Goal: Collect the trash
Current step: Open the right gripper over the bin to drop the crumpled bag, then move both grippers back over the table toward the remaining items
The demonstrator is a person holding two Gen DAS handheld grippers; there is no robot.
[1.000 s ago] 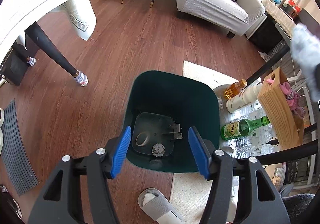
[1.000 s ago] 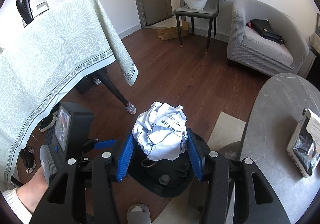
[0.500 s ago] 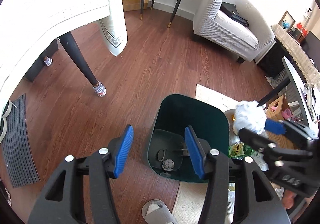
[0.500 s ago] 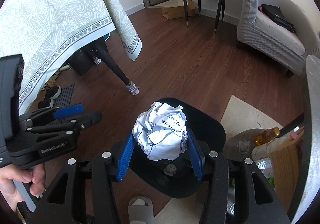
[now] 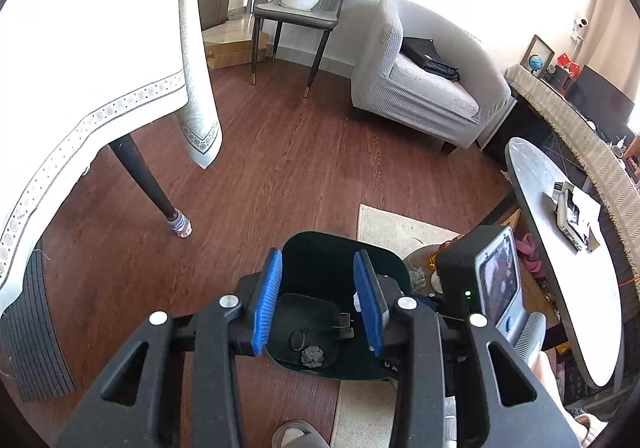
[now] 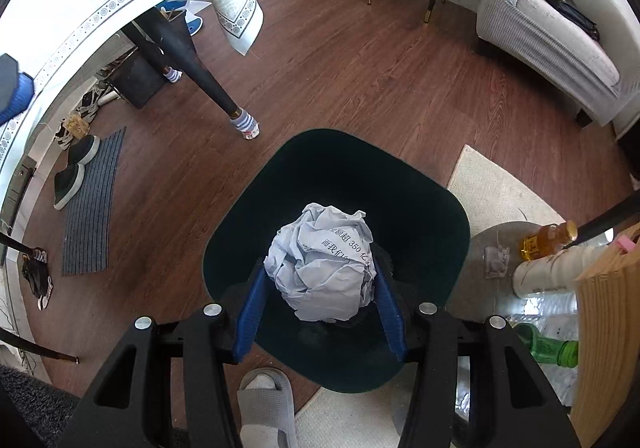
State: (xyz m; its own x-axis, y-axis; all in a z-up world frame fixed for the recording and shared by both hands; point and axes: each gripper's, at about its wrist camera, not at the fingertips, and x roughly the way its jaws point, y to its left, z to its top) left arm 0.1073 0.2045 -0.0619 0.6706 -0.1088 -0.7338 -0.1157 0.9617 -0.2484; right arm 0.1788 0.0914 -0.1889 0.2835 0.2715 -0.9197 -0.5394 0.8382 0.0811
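While clamped in right tool (image 6: 320, 312), paper ball (image 6: 324, 268), over bin (image 6: 420, 192)

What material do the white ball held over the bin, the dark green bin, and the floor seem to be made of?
White ball: crumpled paper, matte; sharp creases and printed characters show.
Dark green bin: probably moulded plastic, smooth with a dull sheen; thin rounded rim, though the look leaves it open.
Floor: wood or wood-look laminate, slightly glossy; plank seams and grain lines.
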